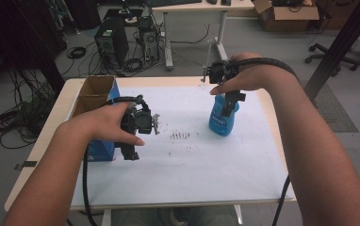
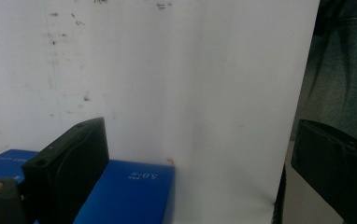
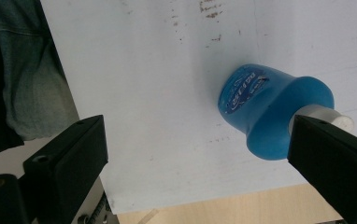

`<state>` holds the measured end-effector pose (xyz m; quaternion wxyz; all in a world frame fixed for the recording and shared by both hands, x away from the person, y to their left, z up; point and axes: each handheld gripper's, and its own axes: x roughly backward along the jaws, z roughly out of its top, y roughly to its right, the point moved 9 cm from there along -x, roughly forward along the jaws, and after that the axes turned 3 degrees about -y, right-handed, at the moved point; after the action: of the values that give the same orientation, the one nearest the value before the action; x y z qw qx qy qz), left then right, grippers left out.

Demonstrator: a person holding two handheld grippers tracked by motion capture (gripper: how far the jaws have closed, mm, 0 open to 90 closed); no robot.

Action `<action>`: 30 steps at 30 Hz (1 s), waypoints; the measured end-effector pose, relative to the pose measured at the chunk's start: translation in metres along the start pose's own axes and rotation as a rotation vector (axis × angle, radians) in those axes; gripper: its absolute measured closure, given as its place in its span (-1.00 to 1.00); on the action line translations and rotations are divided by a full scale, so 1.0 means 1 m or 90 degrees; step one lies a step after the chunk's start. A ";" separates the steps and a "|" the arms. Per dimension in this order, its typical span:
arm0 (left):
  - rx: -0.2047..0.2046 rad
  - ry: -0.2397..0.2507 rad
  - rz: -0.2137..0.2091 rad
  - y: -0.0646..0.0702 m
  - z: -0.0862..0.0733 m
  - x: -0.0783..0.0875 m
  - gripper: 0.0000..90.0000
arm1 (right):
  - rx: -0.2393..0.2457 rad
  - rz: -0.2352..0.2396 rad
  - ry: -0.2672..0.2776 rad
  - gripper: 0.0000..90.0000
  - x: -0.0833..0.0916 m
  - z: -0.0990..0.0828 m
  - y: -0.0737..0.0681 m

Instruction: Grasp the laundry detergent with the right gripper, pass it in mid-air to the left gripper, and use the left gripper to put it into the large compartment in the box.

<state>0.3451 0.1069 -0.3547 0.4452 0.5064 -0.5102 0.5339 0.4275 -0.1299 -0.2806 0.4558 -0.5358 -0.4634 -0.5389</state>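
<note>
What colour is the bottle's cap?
White, on a blue bottle; the cap shows best in the right gripper view.

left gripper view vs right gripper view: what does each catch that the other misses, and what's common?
Left gripper view: the blue box lying under and beside one jaw of the left gripper, with small white print on its face.

Right gripper view: the blue bottle with its white cap, standing on the sheet between the right gripper's open jaws but nearer one, and a strip of the wooden table edge.

Both: the white paper sheet with dark specks, denim fabric past its edge, two black jaws set wide apart.
</note>
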 end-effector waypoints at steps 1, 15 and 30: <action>0.000 0.001 0.001 0.000 0.000 0.000 -0.90 | 0.001 -0.002 -0.001 -0.89 0.000 -0.001 0.000; -0.001 0.000 -0.002 0.002 0.003 0.000 -0.90 | -0.007 -0.007 0.054 -0.89 0.001 -0.012 -0.004; 0.000 0.011 -0.003 -0.001 0.004 -0.001 -0.90 | -0.055 -0.046 0.195 -0.90 -0.001 -0.039 -0.001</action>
<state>0.3463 0.1026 -0.3558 0.4504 0.5033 -0.5052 0.5372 0.4207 -0.1683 -0.2816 0.4785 -0.4492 -0.3837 -0.6497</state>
